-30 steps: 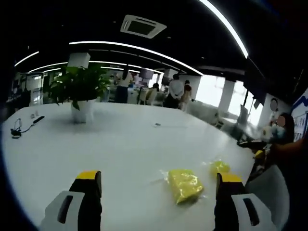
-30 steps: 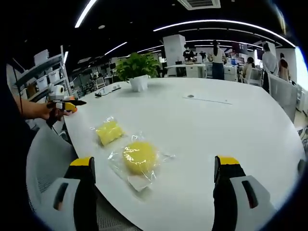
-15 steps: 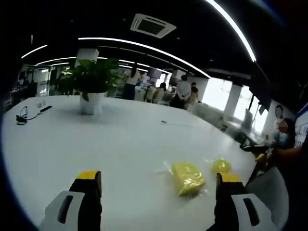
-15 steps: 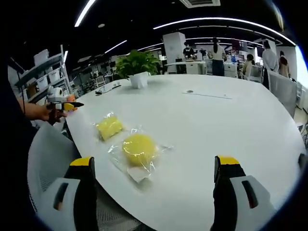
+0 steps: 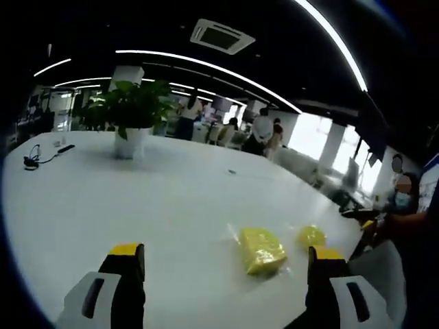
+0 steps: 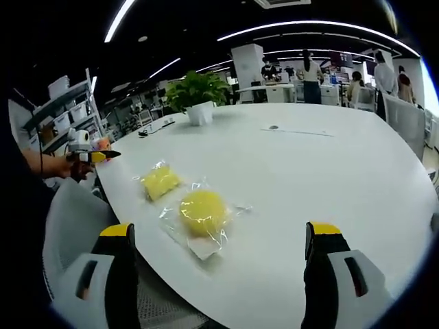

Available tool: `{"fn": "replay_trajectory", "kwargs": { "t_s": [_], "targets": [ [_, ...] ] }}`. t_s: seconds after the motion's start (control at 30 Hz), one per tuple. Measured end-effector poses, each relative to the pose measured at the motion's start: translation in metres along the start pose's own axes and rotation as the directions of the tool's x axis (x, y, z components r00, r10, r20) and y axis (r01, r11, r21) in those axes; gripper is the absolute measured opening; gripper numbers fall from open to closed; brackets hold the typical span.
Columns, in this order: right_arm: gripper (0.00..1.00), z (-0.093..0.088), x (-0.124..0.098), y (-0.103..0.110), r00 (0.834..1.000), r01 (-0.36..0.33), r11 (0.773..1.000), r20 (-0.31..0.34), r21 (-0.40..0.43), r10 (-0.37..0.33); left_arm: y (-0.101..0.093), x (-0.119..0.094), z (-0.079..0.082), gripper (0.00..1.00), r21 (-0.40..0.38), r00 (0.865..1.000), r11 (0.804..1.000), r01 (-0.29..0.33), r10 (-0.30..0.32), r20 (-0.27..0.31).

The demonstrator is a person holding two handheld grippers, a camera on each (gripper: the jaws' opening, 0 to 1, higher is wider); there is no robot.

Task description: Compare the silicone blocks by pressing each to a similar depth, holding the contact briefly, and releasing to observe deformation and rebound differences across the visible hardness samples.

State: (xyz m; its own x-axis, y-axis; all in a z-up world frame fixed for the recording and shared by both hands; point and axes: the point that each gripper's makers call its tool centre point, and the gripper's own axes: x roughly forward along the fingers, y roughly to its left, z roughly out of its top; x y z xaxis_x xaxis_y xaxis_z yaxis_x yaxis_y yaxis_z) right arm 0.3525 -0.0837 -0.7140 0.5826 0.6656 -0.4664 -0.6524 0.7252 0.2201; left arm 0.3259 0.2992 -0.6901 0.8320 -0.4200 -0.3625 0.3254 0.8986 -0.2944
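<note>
Two yellow blocks in clear wrappers lie near the tabletop (image 6: 329,178) edge: a round block (image 6: 202,211) and a square block (image 6: 160,182) just beside it. Right gripper (image 6: 219,241) and left gripper (image 5: 225,264) both hover short of them, jaws wide apart and empty. Wrapper glare blurs the blocks' edges, and the potted plant (image 5: 132,113) stands well apart.

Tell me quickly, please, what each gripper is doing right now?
Left gripper: open, holding nothing, above the white table.
Right gripper: open, holding nothing, the round yellow block lying between its jaws, untouched.
</note>
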Motion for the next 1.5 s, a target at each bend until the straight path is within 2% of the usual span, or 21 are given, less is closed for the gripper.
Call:
{"fn": "replay_trajectory", "kwargs": {
  "t_s": [0.13, 0.23, 0.4, 0.57, 0.73, 0.83, 1.0, 1.23, 1.27, 1.33, 1.5],
  "targets": [
    [0.97, -0.001, 0.003, -0.003, 1.0, -0.001, 1.0, -0.01, -0.011, 0.001, 0.0, 0.001, -0.002, 1.0, 0.002, 1.0, 1.0, 0.002, -0.002, -0.009],
    [0.97, -0.001, 0.004, -0.006, 1.0, -0.003, 1.0, -0.015, -0.025, 0.002, -0.001, 0.002, 0.007, 1.0, 0.012, 1.0, 1.0, 0.002, -0.002, 0.007],
    [0.97, -0.006, 0.003, -0.011, 1.0, 0.008, 1.0, -0.025, -0.022, -0.009, 0.0, 0.006, 0.011, 1.0, 0.05, 1.0, 0.999, 0.008, -0.008, -0.003],
    [0.97, -0.008, 0.003, -0.016, 0.999, 0.026, 1.0, -0.026, -0.001, -0.026, -0.006, 0.009, 0.011, 1.0, -0.009, 0.999, 0.999, 0.033, -0.033, 0.003],
    [0.97, -0.004, 0.004, -0.015, 1.0, 0.024, 1.0, -0.007, 0.014, -0.024, -0.015, 0.017, 0.02, 1.0, -0.003, 0.999, 0.999, 0.053, -0.053, 0.011],
    [0.97, -0.004, 0.005, -0.013, 1.0, 0.025, 0.999, -0.009, 0.023, -0.025, -0.023, 0.026, 0.019, 1.0, -0.021, 0.996, 0.996, 0.086, -0.087, -0.024],
    [0.97, -0.002, 0.003, -0.012, 1.0, 0.029, 0.999, 0.003, 0.019, -0.029, -0.038, 0.037, 0.024, 1.0, -0.013, 0.992, 0.992, 0.122, -0.123, -0.034],
    [0.96, 0.001, 0.001, -0.008, 1.0, 0.026, 0.999, 0.015, 0.023, -0.027, -0.054, 0.044, 0.02, 1.0, 0.018, 0.985, 0.987, 0.157, -0.155, -0.072],
    [0.96, 0.001, 0.001, -0.007, 1.0, 0.026, 0.999, 0.016, 0.023, -0.026, -0.056, 0.045, 0.02, 1.0, 0.015, 0.985, 0.987, 0.158, -0.156, -0.078],
    [0.96, 0.0, 0.001, -0.006, 0.999, 0.027, 0.999, 0.016, 0.021, -0.027, -0.055, 0.048, 0.013, 1.0, -0.013, 0.982, 0.991, 0.135, -0.136, -0.131],
    [0.96, -0.003, -0.001, -0.005, 0.999, 0.032, 0.999, 0.009, 0.022, -0.032, -0.07, 0.055, 0.019, 1.0, -0.039, 0.975, 0.985, 0.17, -0.174, -0.136]
  ]
}}
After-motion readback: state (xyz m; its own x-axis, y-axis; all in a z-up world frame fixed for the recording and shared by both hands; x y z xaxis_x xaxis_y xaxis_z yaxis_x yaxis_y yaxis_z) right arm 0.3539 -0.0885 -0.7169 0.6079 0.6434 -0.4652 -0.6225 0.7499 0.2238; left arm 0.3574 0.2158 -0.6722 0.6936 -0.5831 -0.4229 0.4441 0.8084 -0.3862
